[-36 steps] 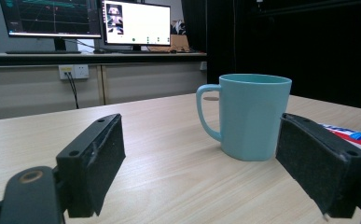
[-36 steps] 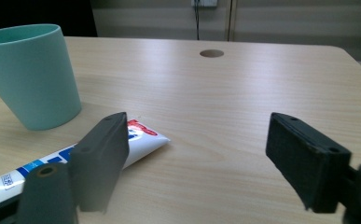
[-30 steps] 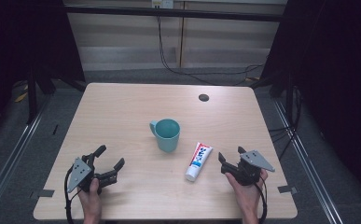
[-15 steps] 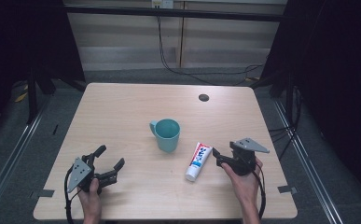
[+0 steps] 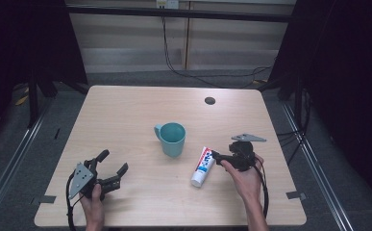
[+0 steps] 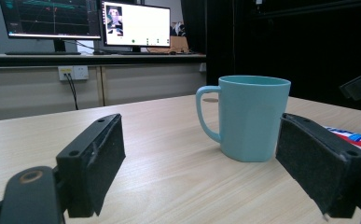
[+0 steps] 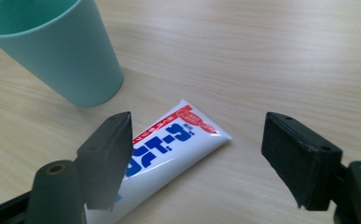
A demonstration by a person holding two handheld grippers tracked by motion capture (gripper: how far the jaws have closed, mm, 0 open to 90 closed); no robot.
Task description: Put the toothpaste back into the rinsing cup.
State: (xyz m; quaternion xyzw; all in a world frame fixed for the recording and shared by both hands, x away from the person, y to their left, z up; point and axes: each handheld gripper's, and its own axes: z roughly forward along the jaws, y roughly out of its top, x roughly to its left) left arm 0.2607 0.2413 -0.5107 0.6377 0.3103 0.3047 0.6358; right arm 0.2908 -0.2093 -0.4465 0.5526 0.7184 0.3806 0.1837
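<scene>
A light wooden table (image 5: pixel 126 120) is carrying a teal mug (image 5: pixel 172 138) standing upright near its middle, and a toothpaste tube (image 5: pixel 203 166) lying flat just beside it.

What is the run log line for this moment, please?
right gripper: open, above tube, no contact | left gripper: open, empty | cup: upright on table

high view overhead, far; both claw views low, close; all share mug (image 5: pixel 172 138).
</scene>
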